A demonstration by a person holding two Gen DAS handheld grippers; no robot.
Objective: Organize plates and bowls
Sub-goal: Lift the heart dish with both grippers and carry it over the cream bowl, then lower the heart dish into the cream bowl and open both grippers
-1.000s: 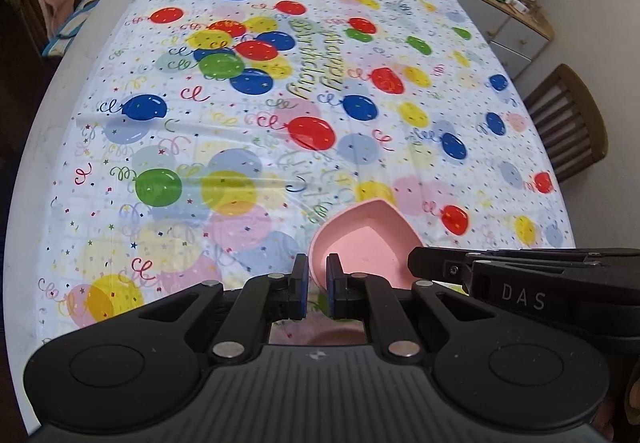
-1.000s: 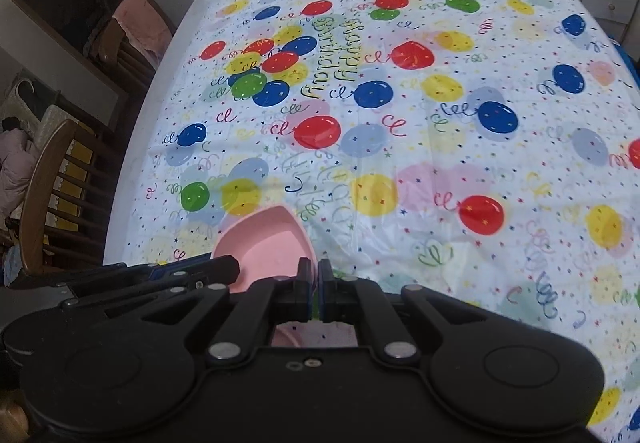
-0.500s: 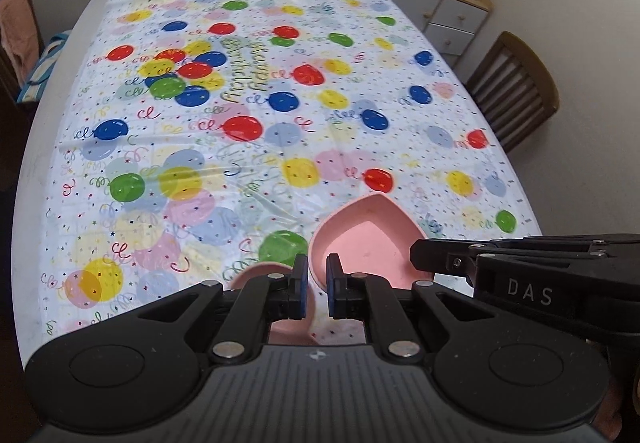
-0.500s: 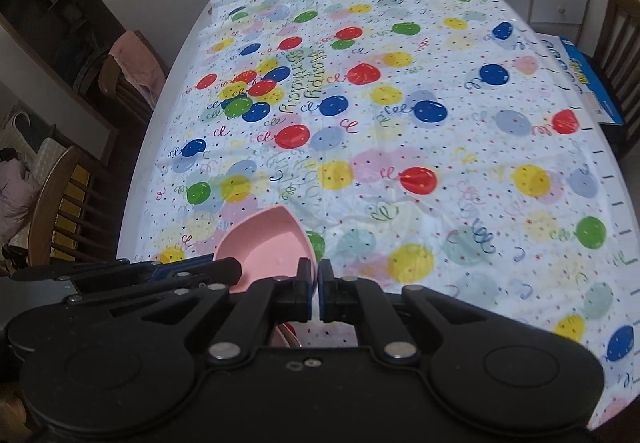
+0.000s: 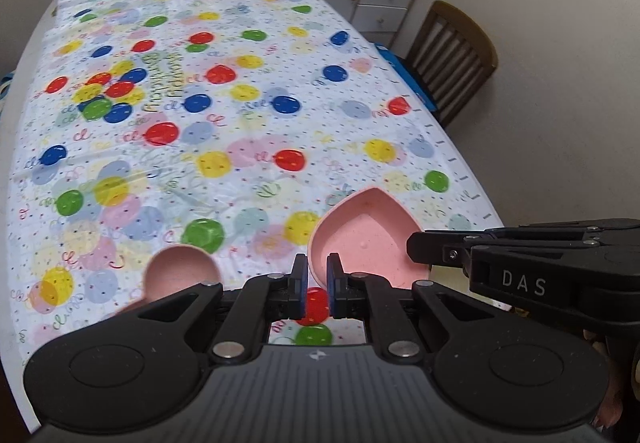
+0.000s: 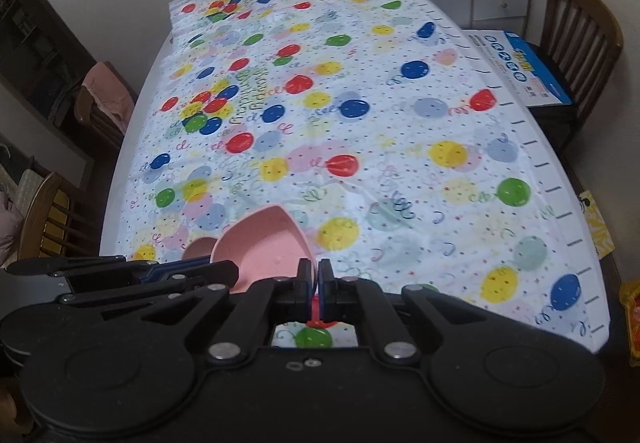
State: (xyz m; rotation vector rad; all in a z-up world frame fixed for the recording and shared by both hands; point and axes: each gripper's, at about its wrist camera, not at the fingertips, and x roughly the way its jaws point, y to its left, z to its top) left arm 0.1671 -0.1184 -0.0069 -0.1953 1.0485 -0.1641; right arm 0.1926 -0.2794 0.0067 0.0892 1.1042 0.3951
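**Two grippers lifting a heart-shaped dish**

The left gripper (image 5: 317, 277) and right gripper (image 6: 314, 279) are each pinching a near edge of the pink heart-shaped bowl (image 5: 366, 239), which is hanging tilted above the near end of the balloon-print tablecloth (image 5: 240, 115). A round pink bowl (image 5: 180, 271) (partly hidden) is sitting just left of it.

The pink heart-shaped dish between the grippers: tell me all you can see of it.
The pink heart-shaped dish is matte, plastic-looking, shallow, with a raised rim and a small speck inside. It is empty, and its point faces away from the cameras. The left gripper pinches its near rim, the right gripper the other side. It appears lifted above the balloon-print tablecloth, with a smaller round pink dish to its left.
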